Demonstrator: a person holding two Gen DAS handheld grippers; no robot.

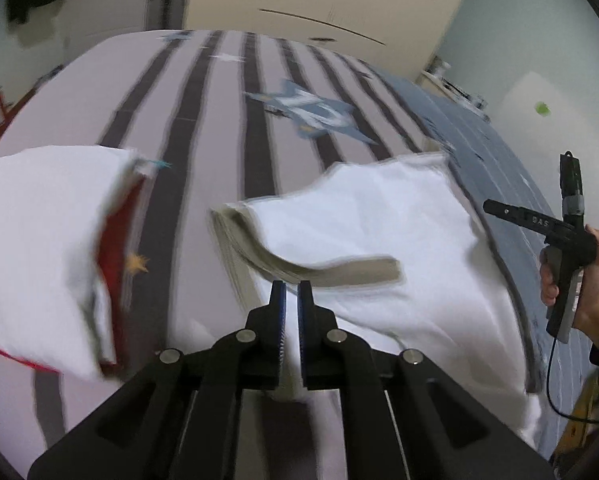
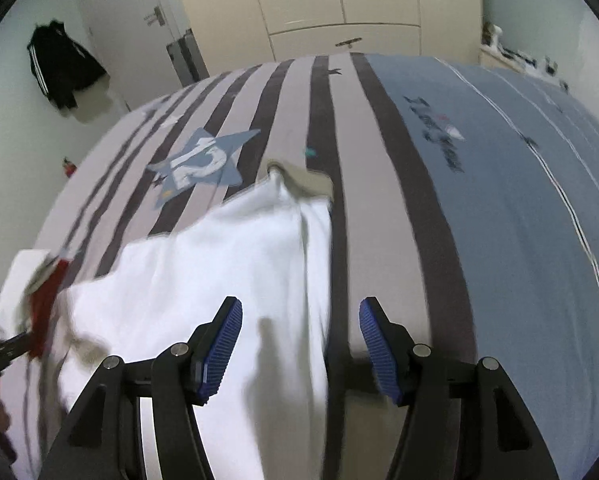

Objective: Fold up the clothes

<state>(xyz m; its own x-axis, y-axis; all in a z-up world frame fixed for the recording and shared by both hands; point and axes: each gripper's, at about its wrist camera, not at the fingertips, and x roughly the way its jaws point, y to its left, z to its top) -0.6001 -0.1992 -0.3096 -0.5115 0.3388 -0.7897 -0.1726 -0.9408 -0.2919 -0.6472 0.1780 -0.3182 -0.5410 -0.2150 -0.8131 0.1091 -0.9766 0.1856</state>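
shirt (image 1: 363, 224) pinched in left claw (image 1: 292, 292), right claw (image 2: 301, 340) spread.

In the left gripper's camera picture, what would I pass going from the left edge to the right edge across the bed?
White garment with red trim → left gripper, shut on cloth → white shirt with beige collar → right gripper, held in the person's hand.

A bed (image 2: 379, 200) with a striped grey and blue cover; two white garments, one (image 1: 379, 224) beige-collared, one (image 1: 39, 240) red-trimmed, lie on it.
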